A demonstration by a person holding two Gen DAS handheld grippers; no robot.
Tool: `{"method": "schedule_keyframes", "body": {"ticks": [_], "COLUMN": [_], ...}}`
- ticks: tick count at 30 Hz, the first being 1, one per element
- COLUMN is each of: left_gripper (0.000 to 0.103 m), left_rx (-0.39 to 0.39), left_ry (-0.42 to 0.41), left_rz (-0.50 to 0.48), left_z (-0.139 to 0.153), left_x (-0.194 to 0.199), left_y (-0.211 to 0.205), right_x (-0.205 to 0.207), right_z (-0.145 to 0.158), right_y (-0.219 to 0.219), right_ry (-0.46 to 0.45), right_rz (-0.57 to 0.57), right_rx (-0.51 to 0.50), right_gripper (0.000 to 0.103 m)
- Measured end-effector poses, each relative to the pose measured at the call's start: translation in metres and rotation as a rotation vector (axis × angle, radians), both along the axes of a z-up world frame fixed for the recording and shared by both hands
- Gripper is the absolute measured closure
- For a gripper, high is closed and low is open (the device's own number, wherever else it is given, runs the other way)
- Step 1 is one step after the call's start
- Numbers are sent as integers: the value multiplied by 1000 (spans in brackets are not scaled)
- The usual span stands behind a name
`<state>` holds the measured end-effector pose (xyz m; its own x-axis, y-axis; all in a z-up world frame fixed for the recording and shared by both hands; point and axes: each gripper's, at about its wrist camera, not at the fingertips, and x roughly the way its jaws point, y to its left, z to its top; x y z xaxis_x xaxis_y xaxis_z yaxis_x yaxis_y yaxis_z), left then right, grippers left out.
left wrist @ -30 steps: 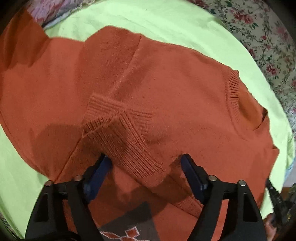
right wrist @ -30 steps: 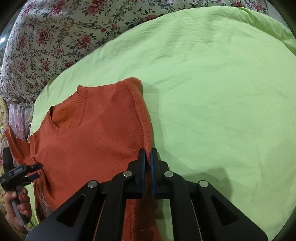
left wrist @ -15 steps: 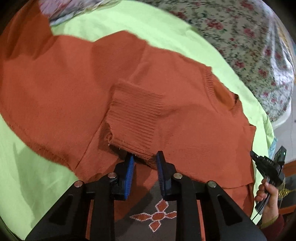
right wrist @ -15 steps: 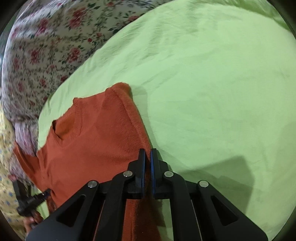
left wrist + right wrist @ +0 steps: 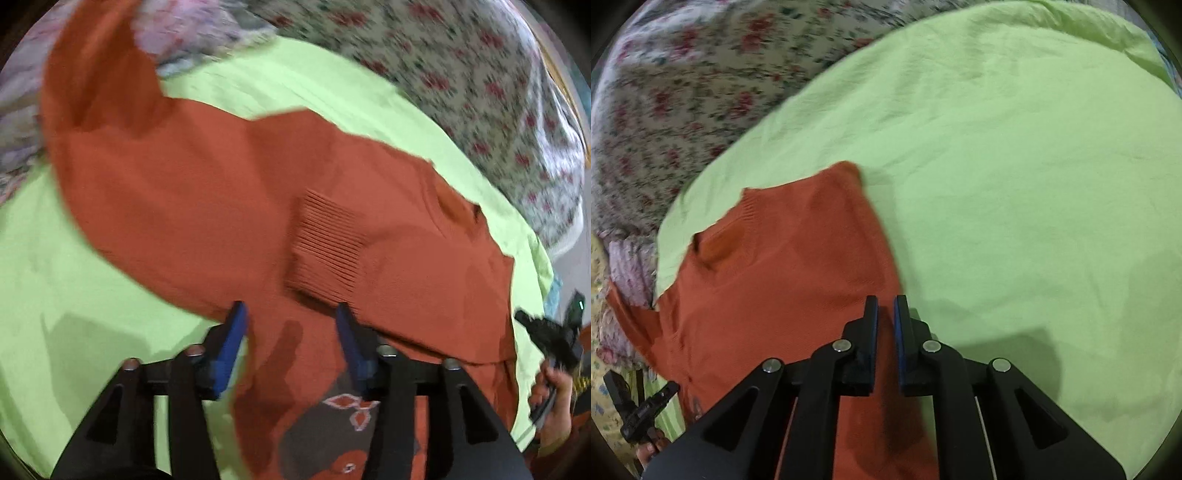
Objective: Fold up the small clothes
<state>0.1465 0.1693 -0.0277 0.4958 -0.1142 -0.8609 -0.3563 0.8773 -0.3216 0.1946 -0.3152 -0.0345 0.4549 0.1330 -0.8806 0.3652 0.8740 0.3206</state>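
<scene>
On lime-green bedsheet: rust-orange knit sweater, ribbed cuff folded in. Left tongs just reopened, empty. Right tongs nearly closed, hem edge between. Risk: tugging undoes sleeve fold.

**Open sheet to the right, sweater heaped to the left**

Ahead and right of the right gripper, the green sheet lies bare. At its left the orange sweater covers the sheet. Ahead of the left gripper, a folded sleeve cuff lies raised on the sweater; bare sheet opens to its left. A flowered cloth borders the far edge.
</scene>
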Motion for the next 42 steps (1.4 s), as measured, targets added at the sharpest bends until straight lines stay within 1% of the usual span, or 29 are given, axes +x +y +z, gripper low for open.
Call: {"method": "schedule_keyframes", "body": {"ticks": [2, 4, 10, 14, 16, 18, 24, 26, 27, 28, 29, 30, 32, 34, 36, 38, 42], "left_gripper": [39, 32, 31, 22, 21, 21, 22, 28, 40, 69, 85, 95, 97, 99, 99, 100, 100], "left_rx": [14, 35, 47, 97, 120, 120, 119, 100, 94, 82, 69, 76, 107, 105, 90, 74, 59], "left_ry": [-11, -8, -3, -45, -67, -60, -67, -98, -114, -135, -154, -158, -195, -232, -264, -286, -306], "left_rz": [55, 126, 297, 405, 438, 452, 473, 494, 497, 491, 475, 461, 418, 366, 298, 222, 18], "left_z": [4, 7, 13, 31, 35, 32, 29, 33, 36, 38, 42, 46, 56, 65, 74, 81, 88], "left_x": [-7, -15, -18, -17, -10, 1, 28, 30, 31, 31, 28, 29, 29, 29, 32, 36, 50], "left_y": [17, 44, 115, 171, 190, 208, 235, 242, 244, 245, 244, 240, 223, 200, 173, 140, 49], "right_x": [-7, -14, -32, -39, -39, -39, -39, -39, -40, -41, -42, -43, -46, -49, -51, -54, -58], "right_z": [6, 6, -2, -2, 0, 1, 3, 4, 5, 5, 5, 6, 6, 5, 4, 3, 1], "right_y": [16, 31, 76, 99, 105, 110, 119, 119, 119, 118, 116, 114, 111, 107, 104, 102, 96], "right_ry": [-13, -11, 27, 52, 52, 52, 62, 62, 63, 63, 62, 62, 61, 60, 59, 58, 55], "right_rz": [37, 66, 141, 191, 202, 212, 227, 229, 228, 226, 221, 216, 207, 197, 188, 176, 154], "right_rx": [3, 15, 75, 78, 86, 86, 86, 81, 78, 76, 76, 73, 66, 69, 76, 78, 92], "right_gripper": [93, 93, 93, 93, 93, 93, 93, 93, 93, 93, 93, 93, 93, 93, 93, 93, 93]}}
